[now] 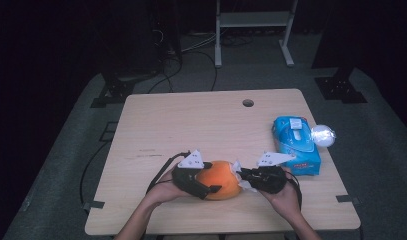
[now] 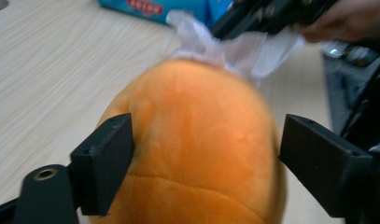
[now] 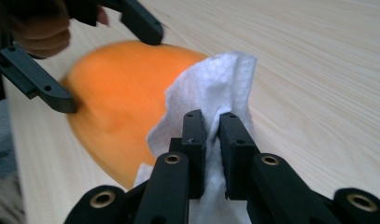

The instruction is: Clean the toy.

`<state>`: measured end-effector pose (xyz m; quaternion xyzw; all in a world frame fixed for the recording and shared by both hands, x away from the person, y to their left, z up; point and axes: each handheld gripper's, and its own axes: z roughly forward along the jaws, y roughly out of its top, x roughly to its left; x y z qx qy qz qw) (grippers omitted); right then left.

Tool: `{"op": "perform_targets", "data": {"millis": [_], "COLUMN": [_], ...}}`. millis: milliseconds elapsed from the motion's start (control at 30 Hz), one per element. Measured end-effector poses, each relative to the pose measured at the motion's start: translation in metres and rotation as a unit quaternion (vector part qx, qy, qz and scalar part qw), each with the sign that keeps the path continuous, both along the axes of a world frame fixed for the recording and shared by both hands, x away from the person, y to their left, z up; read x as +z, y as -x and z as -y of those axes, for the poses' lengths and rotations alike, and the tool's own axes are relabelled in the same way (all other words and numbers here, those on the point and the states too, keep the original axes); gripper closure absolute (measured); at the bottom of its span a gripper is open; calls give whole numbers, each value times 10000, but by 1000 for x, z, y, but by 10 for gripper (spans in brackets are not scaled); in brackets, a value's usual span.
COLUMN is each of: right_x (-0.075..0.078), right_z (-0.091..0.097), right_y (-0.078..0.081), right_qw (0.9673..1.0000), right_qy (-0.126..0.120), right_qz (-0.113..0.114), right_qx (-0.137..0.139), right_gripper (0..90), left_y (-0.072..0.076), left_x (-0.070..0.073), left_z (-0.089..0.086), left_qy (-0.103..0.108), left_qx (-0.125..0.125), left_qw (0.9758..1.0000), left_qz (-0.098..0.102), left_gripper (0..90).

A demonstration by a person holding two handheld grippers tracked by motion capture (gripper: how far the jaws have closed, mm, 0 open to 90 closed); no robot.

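Orange plush toy [image 1: 218, 180]: lying on the wooden counter [image 1: 191, 125] near its front edge, between the two hands; round, soft, with a faint seam across its lower part in the left gripper view [image 2: 192, 154].

White tissue [image 3: 211, 88]: crumpled, pressed against the toy's right end in the high view [image 1: 239, 172]; draped over the far top of the toy in the left gripper view [image 2: 234, 46].

Left hand-held gripper [image 1: 203, 182]: jaws spread on either side of the toy; one pad against the orange surface, the other standing clear with a gap (no squeeze on the toy); seen from the right gripper view, both jaws straddling the toy's far side [image 3: 103, 56].

Right hand-held gripper [image 3: 211, 140]: jaws narrow, pinching a fold of the tissue between the pads; tissue bunched above and below the pads; seen at the top of the left gripper view with the tissue hanging from it [image 2: 267, 16].

Hands: left hand [image 1: 163, 187] and right hand [image 1: 286, 197] entering from the counter's front edge, each wrapped round its tool.

Blue tissue pack [image 1: 296, 145]: flat on the counter's right side, well apart from the toy, just behind the right hand.

Shiny crumpled ball [image 1: 323, 135]: at the counter's right edge, touching or just beside the pack (cannot tell which).

Round hole [image 1: 248, 103]: in the counter near its far edge.
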<state>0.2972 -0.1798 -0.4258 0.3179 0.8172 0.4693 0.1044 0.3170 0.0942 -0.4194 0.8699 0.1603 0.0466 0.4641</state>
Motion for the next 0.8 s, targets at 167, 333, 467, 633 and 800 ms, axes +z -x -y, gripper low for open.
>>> {"op": "perform_targets", "data": {"millis": [167, 333, 467, 633, 800], "right_x": [21, 14, 10, 8, 28], "right_z": [-12, -24, -16, -4, -17], "right_y": [8, 6, 5, 4, 18], "right_qw": [9988, 9986, 9992, 9998, 9976], "right_qy": [-249, -105, -30, 47, -161], "right_qz": [340, 313, 208, 118, 542], "right_qx": [240, 404, 342, 141, 409], "right_gripper": [807, 808, 809, 809, 809], "left_y": [1, 2, -2, -8, -3], "left_x": [-4, -1, 8, -2, -2], "left_z": [8, 9, -1, -7, 1], "left_qy": [65, 54, 142, 76, 297], "left_qx": [-86, -141, 46, 33, -105], "left_qw": [9998, 9997, 9999, 9993, 9995], "left_qz": [136, 193, 81, -357, -90], "left_gripper": [211, 195, 130, 168, 210]}}
